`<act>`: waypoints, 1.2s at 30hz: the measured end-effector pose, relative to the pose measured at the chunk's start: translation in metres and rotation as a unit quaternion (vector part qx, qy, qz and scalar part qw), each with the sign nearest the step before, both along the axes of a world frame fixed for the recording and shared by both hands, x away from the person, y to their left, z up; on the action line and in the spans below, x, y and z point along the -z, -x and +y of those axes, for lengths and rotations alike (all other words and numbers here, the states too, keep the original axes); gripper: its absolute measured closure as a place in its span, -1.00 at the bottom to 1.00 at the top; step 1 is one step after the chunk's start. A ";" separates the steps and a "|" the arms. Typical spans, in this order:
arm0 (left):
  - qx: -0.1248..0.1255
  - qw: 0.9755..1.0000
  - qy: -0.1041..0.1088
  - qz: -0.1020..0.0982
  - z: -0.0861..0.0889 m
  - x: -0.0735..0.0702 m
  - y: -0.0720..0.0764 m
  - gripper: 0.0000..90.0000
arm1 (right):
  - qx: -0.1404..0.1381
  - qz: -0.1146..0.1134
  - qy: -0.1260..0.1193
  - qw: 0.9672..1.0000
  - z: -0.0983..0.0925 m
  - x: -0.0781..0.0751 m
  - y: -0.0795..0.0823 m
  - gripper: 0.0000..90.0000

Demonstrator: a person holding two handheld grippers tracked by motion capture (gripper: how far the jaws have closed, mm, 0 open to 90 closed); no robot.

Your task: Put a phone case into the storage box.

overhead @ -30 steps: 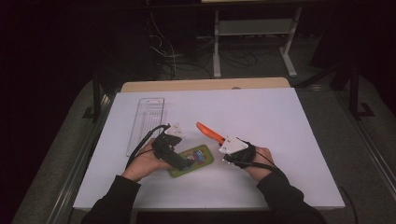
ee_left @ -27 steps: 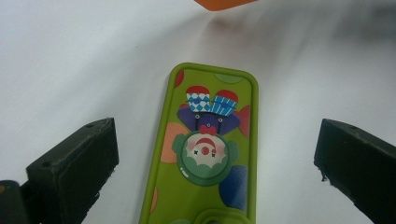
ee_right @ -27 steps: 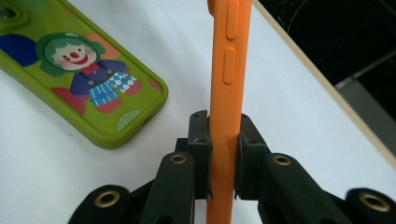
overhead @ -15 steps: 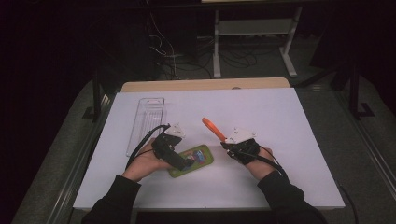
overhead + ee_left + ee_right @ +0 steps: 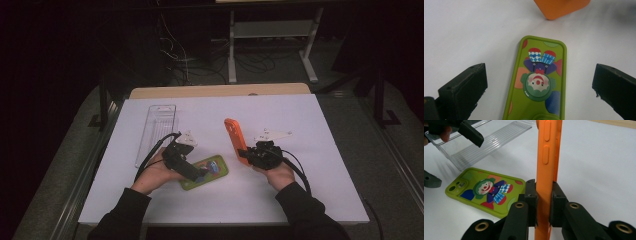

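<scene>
While both grippers work over the white worktop [image 5: 320, 165]:
Right gripper [image 5: 543, 202]: clamped on the orange phone case [image 5: 547, 157], held on edge, raised.
Left gripper [image 5: 539, 85]: jaws spread wide astride the green clown phone case [image 5: 537, 82], no contact.
Green case: flat, at 8 o'clock of the orange one.
Clear tray [image 5: 156, 132]: 10 o'clock of the green case.

You work in a lab-like test room: a white table [image 5: 310, 195] beyond your jaws, dark floor around, loose cables [image 5: 175, 62] and a metal stand [image 5: 270, 30] further behind it.
</scene>
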State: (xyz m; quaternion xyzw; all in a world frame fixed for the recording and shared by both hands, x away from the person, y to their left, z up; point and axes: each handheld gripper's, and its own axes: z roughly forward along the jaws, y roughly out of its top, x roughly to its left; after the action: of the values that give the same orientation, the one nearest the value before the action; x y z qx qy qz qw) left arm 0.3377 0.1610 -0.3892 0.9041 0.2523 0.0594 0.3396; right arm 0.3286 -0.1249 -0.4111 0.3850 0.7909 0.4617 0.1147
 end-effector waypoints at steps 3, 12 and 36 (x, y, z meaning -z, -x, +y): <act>-0.010 1.000 0.019 0.004 0.001 -0.003 -0.001 -1.00 | 0.000 -0.001 0.001 1.000 0.001 0.000 0.001 0.74; -0.038 0.994 0.102 0.015 0.001 -0.015 -0.012 -1.00 | 0.000 -0.008 -0.002 1.000 0.001 -0.003 0.002 0.74; -0.054 0.983 0.177 0.019 -0.045 -0.031 -0.055 -1.00 | -0.017 -0.016 -0.024 0.999 0.014 -0.007 0.007 0.74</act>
State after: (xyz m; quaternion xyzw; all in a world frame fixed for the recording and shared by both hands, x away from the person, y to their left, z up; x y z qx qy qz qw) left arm 0.3923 0.1157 -0.3582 0.8156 0.3140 0.0145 0.4857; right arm 0.3211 -0.1108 -0.4036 0.3665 0.7842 0.4883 0.1106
